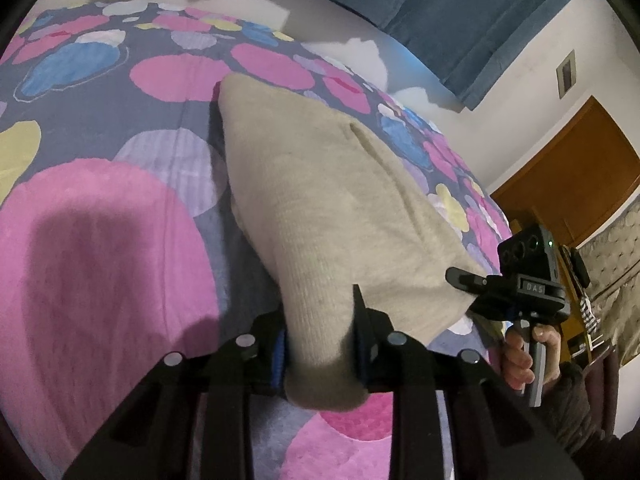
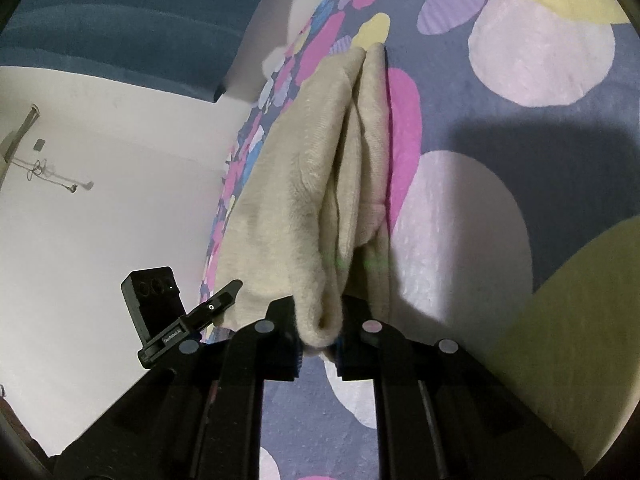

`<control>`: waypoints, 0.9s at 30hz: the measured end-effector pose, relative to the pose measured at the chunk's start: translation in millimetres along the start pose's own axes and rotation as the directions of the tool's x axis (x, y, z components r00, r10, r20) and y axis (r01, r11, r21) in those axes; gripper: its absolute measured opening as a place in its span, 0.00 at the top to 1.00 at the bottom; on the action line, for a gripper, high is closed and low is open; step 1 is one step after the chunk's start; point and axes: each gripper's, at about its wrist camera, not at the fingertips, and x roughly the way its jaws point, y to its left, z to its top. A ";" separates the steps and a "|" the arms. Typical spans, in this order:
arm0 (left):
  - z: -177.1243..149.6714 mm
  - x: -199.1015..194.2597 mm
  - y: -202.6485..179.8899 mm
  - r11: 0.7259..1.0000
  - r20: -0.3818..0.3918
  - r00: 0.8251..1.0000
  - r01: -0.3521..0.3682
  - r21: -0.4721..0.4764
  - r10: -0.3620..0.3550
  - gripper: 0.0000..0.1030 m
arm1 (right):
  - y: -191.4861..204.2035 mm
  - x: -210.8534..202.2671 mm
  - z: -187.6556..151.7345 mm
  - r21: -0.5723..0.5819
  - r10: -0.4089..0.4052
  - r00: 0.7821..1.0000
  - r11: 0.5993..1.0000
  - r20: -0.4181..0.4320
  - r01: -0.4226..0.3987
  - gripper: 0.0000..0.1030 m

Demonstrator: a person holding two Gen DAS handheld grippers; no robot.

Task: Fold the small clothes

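A beige knitted garment (image 1: 320, 208) is held up off a bed covered with a blanket (image 1: 100, 240) of pink, blue and yellow circles. My left gripper (image 1: 320, 344) is shut on one near corner of the garment. My right gripper (image 2: 318, 340) is shut on a bunched corner of the same garment (image 2: 312, 168), which hangs in folds toward the blanket (image 2: 500, 128). The right gripper also shows in the left wrist view (image 1: 464, 280), at the garment's right edge. The left gripper shows in the right wrist view (image 2: 230, 294), at the garment's left edge.
Blue curtains (image 1: 460, 12) hang behind the bed. A wooden door (image 1: 568, 176) stands in the white wall at the right. A person's hand (image 1: 520, 352) holds the right gripper's handle. Cables hang on the white wall (image 2: 100, 160).
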 end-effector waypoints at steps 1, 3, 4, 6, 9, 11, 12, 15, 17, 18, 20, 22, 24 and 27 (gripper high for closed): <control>0.1 -0.5 -1.0 1.000 0.002 1.000 0.000 0.008 0.000 0.71 | -0.1 -0.3 0.0 0.004 0.003 1.000 1.000 -0.001 -0.003 0.89; 0.3 -2.0 -3.2 1.000 0.006 1.000 -0.007 0.028 0.007 0.63 | -0.3 -0.8 -0.2 0.011 0.003 1.000 1.000 -0.002 -0.003 0.88; 0.5 -4.1 -3.2 1.000 0.010 1.000 -0.006 0.029 0.005 0.62 | -0.1 -3.9 -1.3 0.010 0.002 1.000 1.000 -0.003 -0.002 0.86; 1.7 -8.2 -2.8 0.999 0.003 1.000 0.006 0.037 -0.006 0.57 | 2.2 -5.5 -0.7 0.005 -0.008 1.000 1.000 -0.006 0.008 0.81; 7.0 -14.9 -1.5 0.998 0.012 1.000 0.003 0.065 -0.003 0.49 | 5.5 -16.6 6.2 0.003 -0.031 0.999 0.999 -0.006 0.032 0.68; 15.4 -14.2 2.3 0.998 0.015 1.000 -0.004 0.066 0.003 0.48 | 7.5 -25.7 17.3 0.002 -0.049 0.998 0.999 0.031 0.049 0.57; 19.2 -11.3 4.5 0.998 0.008 1.000 0.001 0.059 -0.001 0.48 | 7.3 -25.9 23.4 0.006 -0.052 0.998 0.999 0.041 0.051 0.53; 32.6 4.6 10.2 0.999 -0.026 1.000 0.012 0.049 -0.011 0.47 | 6.0 -17.4 46.4 0.021 -0.054 0.998 0.998 0.038 0.054 0.53; 40.2 15.6 12.4 0.998 -0.036 0.999 0.001 0.057 0.001 0.41 | 4.2 -5.2 58.5 0.033 -0.055 0.998 0.998 0.027 0.054 0.53; 42.8 20.7 13.6 0.999 -0.040 0.999 -0.004 0.054 0.006 0.39 | 2.9 4.7 65.5 0.037 -0.055 0.998 0.998 0.018 0.054 0.53; 44.7 27.0 16.0 1.000 -0.046 0.999 0.001 0.028 0.000 0.37 | 3.3 15.4 72.9 0.034 -0.063 0.998 0.997 0.023 0.063 0.57; 43.4 27.3 16.1 1.000 -0.040 0.999 0.008 0.015 -0.007 0.35 | 6.6 25.4 77.3 0.009 -0.079 0.997 0.997 0.008 0.079 0.86; 42.2 27.4 14.4 1.000 -0.040 0.999 0.000 0.030 0.002 0.35 | 1.4 27.4 76.1 0.005 -0.092 0.996 0.996 0.002 0.092 0.87; 41.1 28.1 11.4 0.998 -0.034 0.999 -0.017 0.053 0.019 0.32 | -12.0 18.8 69.5 0.028 -0.054 0.998 0.998 0.026 0.054 0.89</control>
